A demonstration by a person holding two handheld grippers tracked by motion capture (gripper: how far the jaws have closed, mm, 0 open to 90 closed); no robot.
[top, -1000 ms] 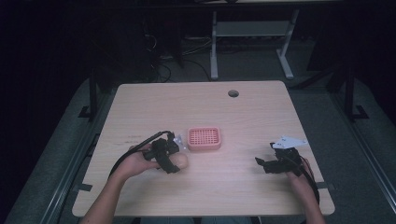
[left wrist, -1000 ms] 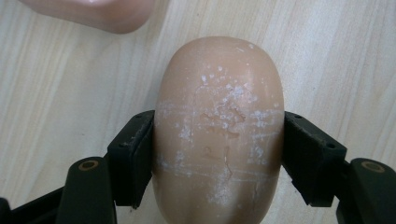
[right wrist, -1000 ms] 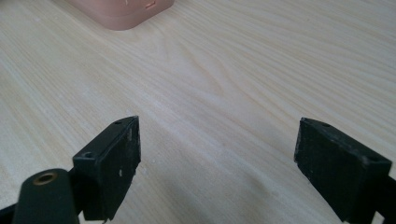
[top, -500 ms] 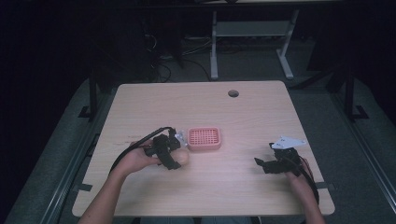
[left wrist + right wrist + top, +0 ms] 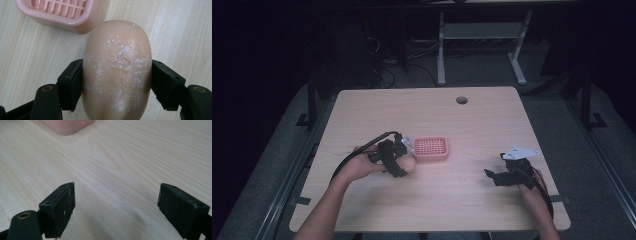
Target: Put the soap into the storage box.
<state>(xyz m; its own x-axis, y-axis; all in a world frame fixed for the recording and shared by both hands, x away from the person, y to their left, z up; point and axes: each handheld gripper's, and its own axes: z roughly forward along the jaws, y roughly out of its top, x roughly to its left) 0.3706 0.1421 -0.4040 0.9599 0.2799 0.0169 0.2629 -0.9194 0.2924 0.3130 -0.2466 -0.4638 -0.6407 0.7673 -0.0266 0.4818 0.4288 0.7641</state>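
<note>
Dark floor, cables and a desk frame lie behind a pale wooden table (image 5: 462, 125) with a round hole near its far edge.

Taking the pink dish (image 5: 430, 148) as the landmark and going from left to right: the left gripper (image 5: 404, 162) sits just left of the dish and a little nearer the person, its jaws pinching a soap (image 5: 117, 67) across its short width. In the left gripper view the soap is a rounded tan bar, its far end close to the dish's near corner but apart from it; whether it rests on the table or is just lifted I cannot tell. The dish itself is slotted and holds nothing.

Well to the right of the dish, nearer the person, the right gripper (image 5: 493, 175) rests low over bare wood with its jaws spread wide and nothing between them; a corner of the dish (image 5: 67, 126) shows at the top of its view.

The soap looks hard and fairly light, with dried white flecks and fine cracks on top. Its curved, smooth sides would likely slip under a loose or off-centre pinch, and too hard a squeeze could chip or dent it. The flat-sided middle, where the pads (image 5: 72, 82) now bear, seems the safest hold.
</note>
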